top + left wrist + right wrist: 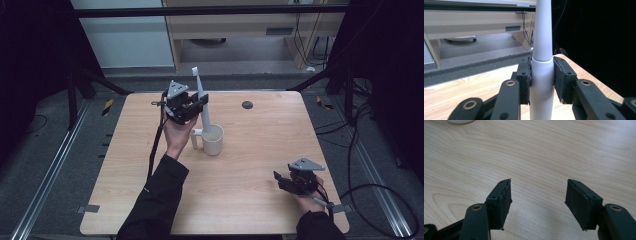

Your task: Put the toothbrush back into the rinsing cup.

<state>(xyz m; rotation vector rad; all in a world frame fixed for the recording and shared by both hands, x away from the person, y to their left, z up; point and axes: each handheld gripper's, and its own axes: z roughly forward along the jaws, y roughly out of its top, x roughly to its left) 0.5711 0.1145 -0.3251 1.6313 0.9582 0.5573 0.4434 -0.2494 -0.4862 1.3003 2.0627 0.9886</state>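
Observation:
A white electric toothbrush [205, 119] stands nearly upright over the table, brush head up, and its lower end meets the mouth of a white mug [214, 141]. My left gripper [200, 103] is shut on the toothbrush [542, 50] at mid-handle, with both pads [524, 75] pressed against its sides. My right gripper [280, 180] rests low near the table's front right corner. In the right gripper view this gripper [537, 200] stands open over bare wood with nothing between its jaws. The mug's base [461, 121] peeks in at the top left of that view.
A small dark round disc [247, 105] sits near the far edge of the wooden table [260, 165]. Beyond it stand a pale cabinet [235, 25] and black frame legs. Cables [370, 150] lie on the floor to the right.

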